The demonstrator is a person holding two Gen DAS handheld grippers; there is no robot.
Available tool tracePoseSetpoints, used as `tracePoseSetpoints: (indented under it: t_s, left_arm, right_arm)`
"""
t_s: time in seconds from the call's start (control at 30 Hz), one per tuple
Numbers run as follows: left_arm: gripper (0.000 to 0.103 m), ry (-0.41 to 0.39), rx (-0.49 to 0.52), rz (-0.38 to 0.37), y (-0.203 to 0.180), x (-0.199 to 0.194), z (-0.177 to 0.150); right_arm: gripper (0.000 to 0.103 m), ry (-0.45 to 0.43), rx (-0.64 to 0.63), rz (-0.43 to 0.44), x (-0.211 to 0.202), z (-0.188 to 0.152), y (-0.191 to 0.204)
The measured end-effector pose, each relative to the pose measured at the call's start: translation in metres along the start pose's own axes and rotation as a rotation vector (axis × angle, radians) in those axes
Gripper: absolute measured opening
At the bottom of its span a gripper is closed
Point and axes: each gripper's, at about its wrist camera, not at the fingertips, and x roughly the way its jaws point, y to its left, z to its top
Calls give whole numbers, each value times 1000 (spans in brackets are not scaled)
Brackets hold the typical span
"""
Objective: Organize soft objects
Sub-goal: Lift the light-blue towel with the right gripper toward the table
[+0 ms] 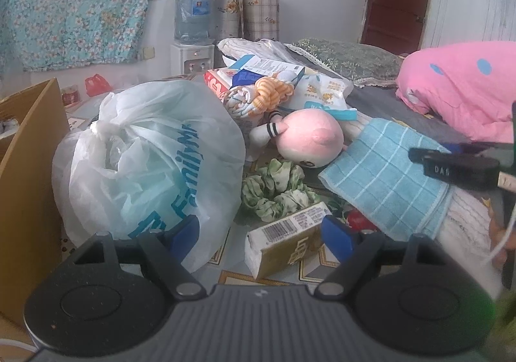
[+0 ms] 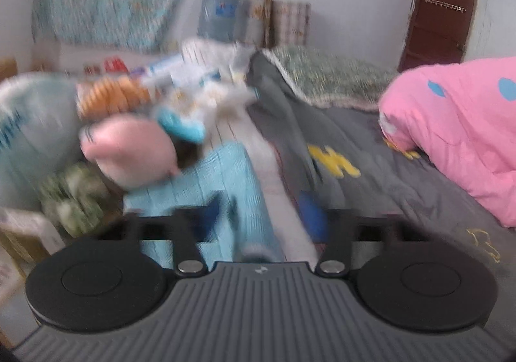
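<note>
While the left gripper gapes with nothing between its jaws, a box lies just ahead, a tied bag at ten o'clock, a pink plush at twelve and a blue towel at two. In the blurred right view, the right gripper stands parted over the towel, not visibly pinching it; the plush sits at ten o'clock.

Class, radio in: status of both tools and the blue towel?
Left tool open, empty. Right tool partly open over blue towel, grip unclear, view blurred. Pink plush, green scrunchie crowd towel.
</note>
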Motion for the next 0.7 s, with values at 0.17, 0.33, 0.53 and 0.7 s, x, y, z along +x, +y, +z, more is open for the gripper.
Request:
tracePoseSetpoints:
  t_s: [0.17,0.33,0.53,0.7]
  left_arm:
    - [84,10,-9,10,2,0,-3]
    - [84,7,-21,14,4,-4,-5]
    - [84,-2,-36,24,7,-10,-7]
    - [84,-13,-49,31,9,-17,-8]
  right_arm:
    - [10,-62,-58,-27,-14,-3,11]
    - [8,-146,-45,-14,-39,14,7]
    - [8,-224,45,127,-73,39,-4]
    - [8,-261,184,333,-97,54,-14]
